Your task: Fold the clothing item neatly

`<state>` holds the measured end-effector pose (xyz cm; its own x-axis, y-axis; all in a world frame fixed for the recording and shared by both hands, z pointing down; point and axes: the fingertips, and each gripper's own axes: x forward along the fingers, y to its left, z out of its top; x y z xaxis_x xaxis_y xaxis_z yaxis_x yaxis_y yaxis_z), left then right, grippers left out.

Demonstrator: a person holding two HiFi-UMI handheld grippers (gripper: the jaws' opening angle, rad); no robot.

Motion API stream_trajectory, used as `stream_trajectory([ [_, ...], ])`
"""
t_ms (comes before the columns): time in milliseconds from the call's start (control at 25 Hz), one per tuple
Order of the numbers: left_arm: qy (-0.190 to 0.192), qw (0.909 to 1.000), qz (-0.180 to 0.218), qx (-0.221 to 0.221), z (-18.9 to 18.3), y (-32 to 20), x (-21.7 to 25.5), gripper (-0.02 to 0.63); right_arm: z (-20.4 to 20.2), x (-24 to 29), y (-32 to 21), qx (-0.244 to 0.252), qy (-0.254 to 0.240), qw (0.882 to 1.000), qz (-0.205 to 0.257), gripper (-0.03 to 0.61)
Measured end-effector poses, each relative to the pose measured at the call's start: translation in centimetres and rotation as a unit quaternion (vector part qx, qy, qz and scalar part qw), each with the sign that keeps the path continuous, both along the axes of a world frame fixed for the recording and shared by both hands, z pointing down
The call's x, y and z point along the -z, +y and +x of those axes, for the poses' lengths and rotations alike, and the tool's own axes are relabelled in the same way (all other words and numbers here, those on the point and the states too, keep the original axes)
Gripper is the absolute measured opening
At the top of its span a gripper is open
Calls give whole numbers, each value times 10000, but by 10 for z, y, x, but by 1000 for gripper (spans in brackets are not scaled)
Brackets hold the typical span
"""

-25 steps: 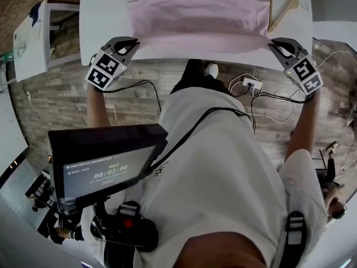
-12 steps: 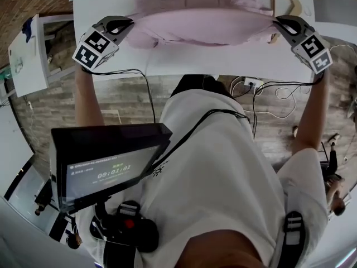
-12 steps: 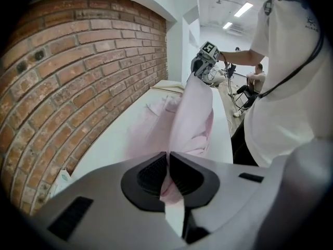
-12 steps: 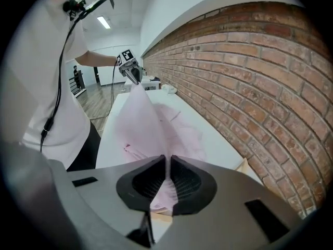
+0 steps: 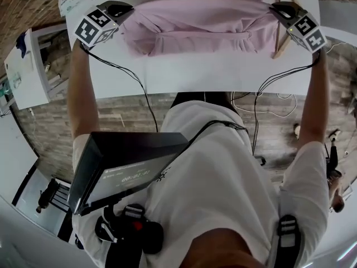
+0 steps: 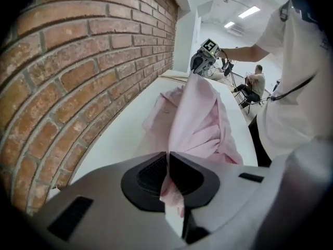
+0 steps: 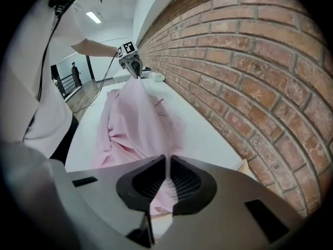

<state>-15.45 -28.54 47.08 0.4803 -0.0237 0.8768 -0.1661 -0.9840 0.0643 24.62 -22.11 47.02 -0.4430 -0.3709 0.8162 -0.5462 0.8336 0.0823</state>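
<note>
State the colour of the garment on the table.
The garment is pale pink; clearest in head view.

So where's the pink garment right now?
In the head view the pink garment spans the white table's far part, its ends pinched by the left gripper and right gripper, with a wooden hanger beside the right one.

Left gripper [image 5: 124,8] and right gripper [image 5: 277,8] went from the table's [image 5: 195,74] near edge to the frame's top corners. The pink garment's [image 5: 195,29] hem came along, doubled over. Wider bare strip below.
</note>
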Motion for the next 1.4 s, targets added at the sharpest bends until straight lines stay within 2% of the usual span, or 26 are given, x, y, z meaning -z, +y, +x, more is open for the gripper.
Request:
stream_trajectory([
  [120, -65, 10000, -31, 29, 6, -26, -19, 21, 5, -21, -25, -101, 113, 9999, -6, 37],
  [360, 77, 9993, 37, 357, 18, -67, -50, 21, 18, -57, -64, -433, 228, 9988, -33, 37],
  [640, 15, 9960, 309, 844, 19, -81, -89, 25, 17, -92, -86, -673, 658, 9947, 414, 40],
  [720, 121, 9926, 457, 1115, 18, -87, -90, 60, 20, -91, -91, -901, 643, 9923, 562, 82],
  [760, 274, 9896, 492, 1321, 15, -90, -86, 95, 24, -87, -92, -1017, 638, 9909, 602, 125],
  [840, 668, 9793, 569, 1826, 2, -97, -70, 181, 31, -72, -90, -1152, 622, 9888, 710, 146],
  [920, 1178, 9638, 685, 2292, -8, -99, -43, 183, 28, -45, -82, -1168, 372, 9885, 885, 144],
  [1040, 2075, 9415, 668, 2571, 10, -83, 2, 183, -19, -10, -58, -910, -688, 9913, 658, 141],
  [1080, 2317, 9372, 632, 2530, 24, -73, 12, 181, -40, -6, -50, -756, -976, 9911, 508, 103],
  [1120, 2510, 9348, 587, 2445, 40, -63, 19, 181, -60, -6, -44, -585, -1148, 9910, 366, 12],
  [1160, 2656, 9337, 523, 2344, 57, -53, 21, 181, -78, -10, -40, -415, -1216, 9914, 238, 5],
  [1240, 2817, 9324, 363, 2234, 88, -37, 12, 178, -104, -26, -35, -144, -1136, 9934, 38, 5],
  [1320, 2766, 9305, 350, 2376, 106, -33, -7, 78, -115, -42, -39, -135, -1048, 9944, -11, 5],
  [1400, 2561, 9261, 413, 2738, 104, -41, -31, 6, -113, -56, -50, -340, -1006, 9943, 28, 5],
])
